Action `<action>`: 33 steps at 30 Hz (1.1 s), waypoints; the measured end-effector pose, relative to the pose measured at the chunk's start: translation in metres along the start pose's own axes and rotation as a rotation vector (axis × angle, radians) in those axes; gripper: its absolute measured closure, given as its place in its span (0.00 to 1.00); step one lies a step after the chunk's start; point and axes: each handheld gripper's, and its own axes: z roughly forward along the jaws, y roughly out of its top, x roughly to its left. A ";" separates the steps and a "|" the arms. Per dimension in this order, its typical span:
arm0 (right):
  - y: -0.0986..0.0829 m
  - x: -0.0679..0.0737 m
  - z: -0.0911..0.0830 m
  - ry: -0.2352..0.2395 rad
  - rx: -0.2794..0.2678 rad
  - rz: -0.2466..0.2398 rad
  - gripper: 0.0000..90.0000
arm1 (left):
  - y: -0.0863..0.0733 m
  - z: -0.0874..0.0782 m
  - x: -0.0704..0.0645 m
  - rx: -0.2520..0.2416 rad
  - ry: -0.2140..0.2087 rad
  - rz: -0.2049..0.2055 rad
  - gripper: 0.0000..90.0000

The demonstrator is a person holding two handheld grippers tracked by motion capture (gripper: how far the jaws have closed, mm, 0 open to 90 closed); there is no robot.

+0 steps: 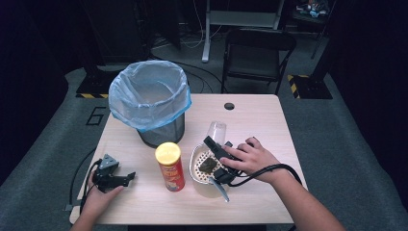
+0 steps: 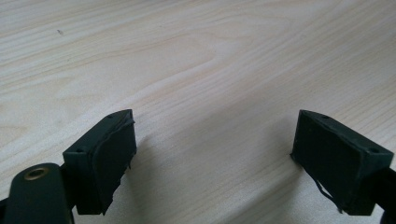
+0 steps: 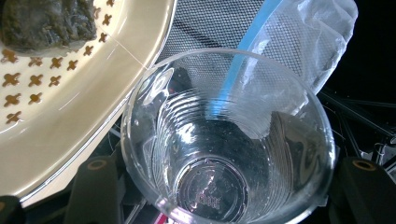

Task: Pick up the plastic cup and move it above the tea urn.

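My right gripper [image 1: 217, 144] has its fingers closed around the clear plastic cup [image 3: 229, 140], tipped by the cream strainer bowl [image 1: 198, 179] near the counter's [image 1: 260, 120] front-right edge. My left gripper [image 1: 126, 177] rests wide open, holding nothing.

My left gripper [image 1: 126, 177] rests low at the table's near left corner, jaws spread wide apart, my left hand [image 1: 98, 192] behind it. My right hand [image 1: 252, 159] reaches in from the near right edge, its right gripper [image 1: 211, 142] clamped, pointing toward the far edge.
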 end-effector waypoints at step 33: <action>-0.016 -0.011 0.000 -0.196 0.010 0.450 0.38 | 0.000 0.000 0.000 0.000 0.000 0.000 0.15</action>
